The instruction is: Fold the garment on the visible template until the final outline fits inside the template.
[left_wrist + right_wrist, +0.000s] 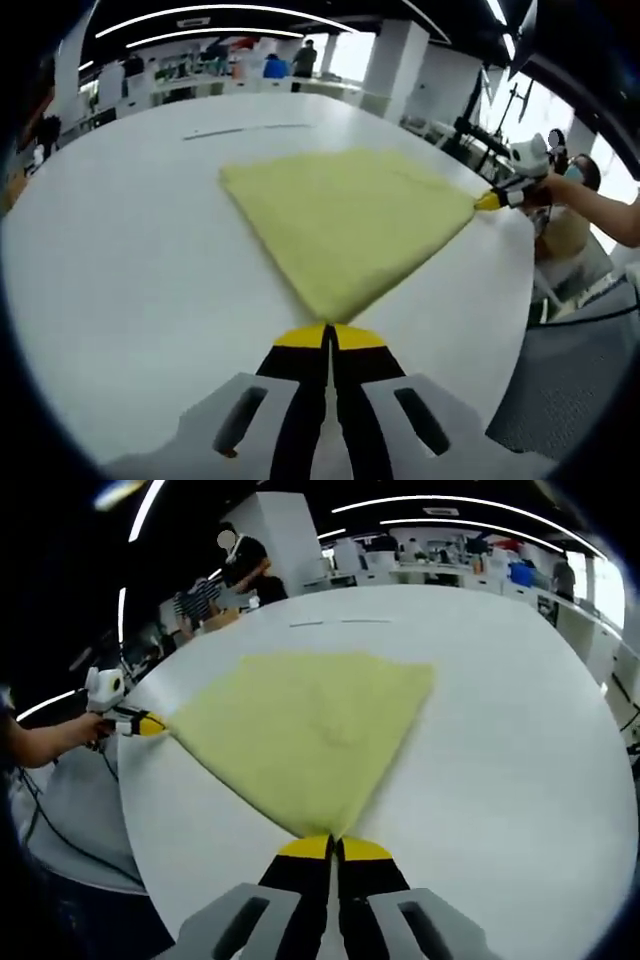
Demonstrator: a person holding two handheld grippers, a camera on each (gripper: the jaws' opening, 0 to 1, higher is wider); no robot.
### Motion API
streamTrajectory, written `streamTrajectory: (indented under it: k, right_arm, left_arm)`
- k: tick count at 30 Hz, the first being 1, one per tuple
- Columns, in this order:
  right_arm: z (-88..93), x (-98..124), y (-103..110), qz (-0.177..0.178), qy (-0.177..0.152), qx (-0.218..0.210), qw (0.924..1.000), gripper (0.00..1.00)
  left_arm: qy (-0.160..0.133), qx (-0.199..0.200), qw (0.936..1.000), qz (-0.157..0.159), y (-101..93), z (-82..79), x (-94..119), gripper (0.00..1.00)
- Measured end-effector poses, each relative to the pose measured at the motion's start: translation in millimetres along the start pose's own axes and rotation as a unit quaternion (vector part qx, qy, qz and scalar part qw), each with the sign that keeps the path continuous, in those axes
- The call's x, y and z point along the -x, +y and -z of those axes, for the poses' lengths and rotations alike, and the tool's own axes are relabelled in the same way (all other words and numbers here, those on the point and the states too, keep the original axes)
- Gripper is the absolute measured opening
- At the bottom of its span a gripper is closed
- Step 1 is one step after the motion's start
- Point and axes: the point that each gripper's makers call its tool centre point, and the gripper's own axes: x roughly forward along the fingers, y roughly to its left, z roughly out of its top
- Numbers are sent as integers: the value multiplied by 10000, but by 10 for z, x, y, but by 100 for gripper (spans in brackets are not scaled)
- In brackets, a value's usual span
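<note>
Left gripper (pixel 329 335), jaws together and clamped on one corner of the yellow garment (pixel 345 225); the cloth fans outward from the yellow jaw tips across the white table (pixel 130 260). Right gripper (pixel 333 845), jaws likewise together, clamped on a neighbouring corner of the same garment (pixel 305 725). In the left gripper view the right gripper (pixel 492 200) appears at the cloth's far right corner, near the table's edge, held by a person's hand (pixel 535 185); in the right gripper view the left gripper (pixel 148 723) appears at the cloth's left corner, also at the table's edge. The garment lies spread and apparently taut between the two grips, near the table's near edge, its far edge toward the table's middle. A thin dark line (pixel 245 130) on the surface beyond the cloth may belong to the template; its full outline cannot be made out.

Step in hand, as judged: one edge is pinched at both corners, ready for a fold. The next move calls for lifting both corners together, keeping the edge taut, and carrying it over toward the far edge evenly.
</note>
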Motion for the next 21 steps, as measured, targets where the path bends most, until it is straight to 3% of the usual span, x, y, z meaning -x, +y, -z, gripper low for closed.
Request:
streamTrajectory:
  k: [21]
  right_arm:
    - [89, 65, 56, -5, 33, 73, 10000, 0]
  left_arm:
    - [46, -53, 10000, -45, -83, 74, 68, 0]
